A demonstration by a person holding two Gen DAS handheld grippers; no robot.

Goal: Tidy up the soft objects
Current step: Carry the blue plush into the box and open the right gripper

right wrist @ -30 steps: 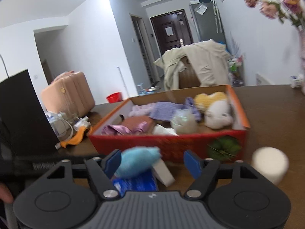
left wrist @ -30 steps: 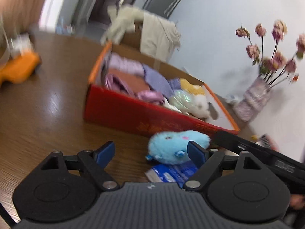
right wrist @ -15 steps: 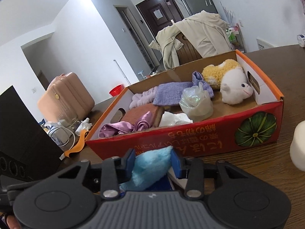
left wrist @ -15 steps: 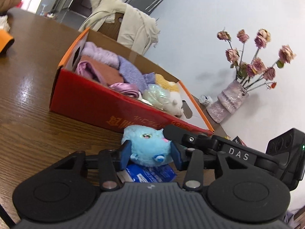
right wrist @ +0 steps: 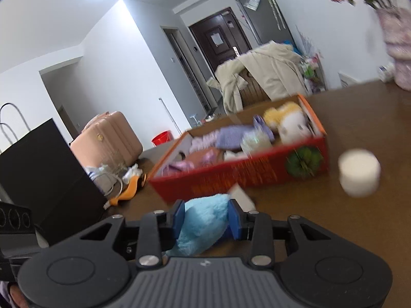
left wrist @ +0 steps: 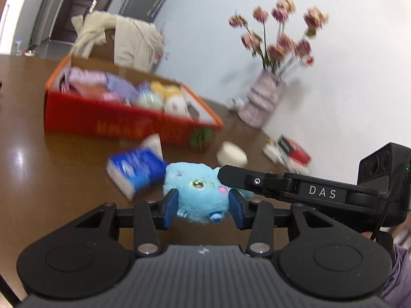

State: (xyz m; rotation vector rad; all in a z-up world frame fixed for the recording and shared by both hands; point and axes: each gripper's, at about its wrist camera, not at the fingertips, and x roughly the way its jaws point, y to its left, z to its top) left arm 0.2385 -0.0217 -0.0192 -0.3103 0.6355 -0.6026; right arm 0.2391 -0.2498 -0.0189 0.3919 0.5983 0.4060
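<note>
A round blue plush toy (left wrist: 197, 192) with a small face is pinched between both grippers and held above the table. My left gripper (left wrist: 203, 208) is shut on its sides. My right gripper (right wrist: 206, 218) is shut on its other end (right wrist: 203, 223); its finger reaches in from the right in the left wrist view. The red cardboard box (left wrist: 118, 125) holds folded cloths and several plush toys, and it also shows in the right wrist view (right wrist: 231, 177). It stands beyond the toy.
A blue tissue pack (left wrist: 136, 169) lies on the brown table (left wrist: 38, 174) near the toy. A white round jar (right wrist: 359, 172), a vase of dried flowers (left wrist: 262, 100) and small red and white boxes (left wrist: 290, 154) stand right. A black bag (right wrist: 41, 179) stands left.
Both grippers closed on the blue plush and lifted it off the tissue pack, back from the box. The tissue pack is now uncovered on the table.
</note>
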